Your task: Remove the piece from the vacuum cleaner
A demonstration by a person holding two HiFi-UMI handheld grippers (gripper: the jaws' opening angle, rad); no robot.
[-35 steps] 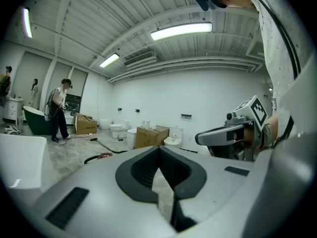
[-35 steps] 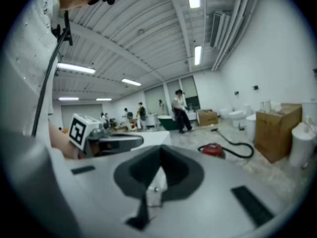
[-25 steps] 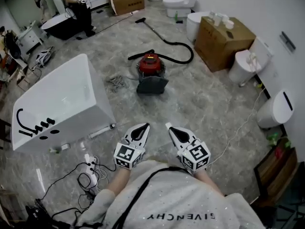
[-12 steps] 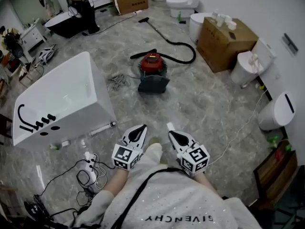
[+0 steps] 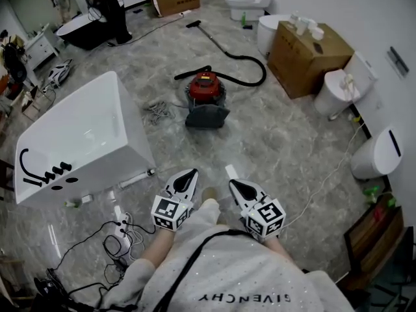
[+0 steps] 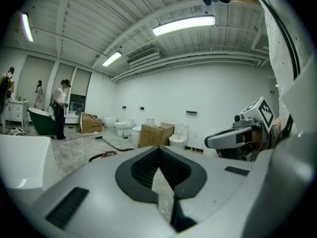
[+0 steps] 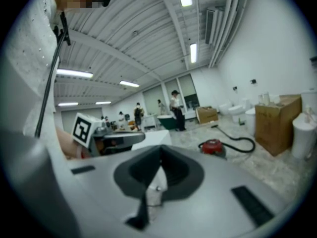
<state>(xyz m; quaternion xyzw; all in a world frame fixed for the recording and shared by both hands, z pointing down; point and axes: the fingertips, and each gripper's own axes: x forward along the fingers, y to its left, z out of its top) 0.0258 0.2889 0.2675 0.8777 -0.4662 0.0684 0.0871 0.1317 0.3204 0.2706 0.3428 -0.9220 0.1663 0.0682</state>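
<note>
In the head view the left gripper (image 5: pixel 192 173) and the right gripper (image 5: pixel 231 182) sat side by side at the lower centre of the frame, just above the person's pale sweatshirt (image 5: pixel 240 275), both pointing up the frame towards the middle of the room. Each gripper's own view showed its dark jaws pressed together with nothing between them, only grey marbled floor (image 5: pixel 279 135) beyond the tips. The red vacuum cleaner (image 5: pixel 206 86) stood on that floor above the centre of the frame, well apart from both grippers, with a dark grey part (image 5: pixel 207 116) lying against its near side. Its black hose (image 5: pixel 246 62) curled off to the right and then ran up the frame to a floor nozzle (image 5: pixel 192 25). A white bathtub (image 5: pixel 84 135) filled the left middle of the frame, with cables and a power strip (image 5: pixel 121 229) on the floor below it. A cardboard box (image 5: pixel 305 47) stood at the upper right among white toilets (image 5: pixel 376 153) along the wall, and a person in dark trousers (image 5: pixel 112 8) stood at the upper left.
</note>
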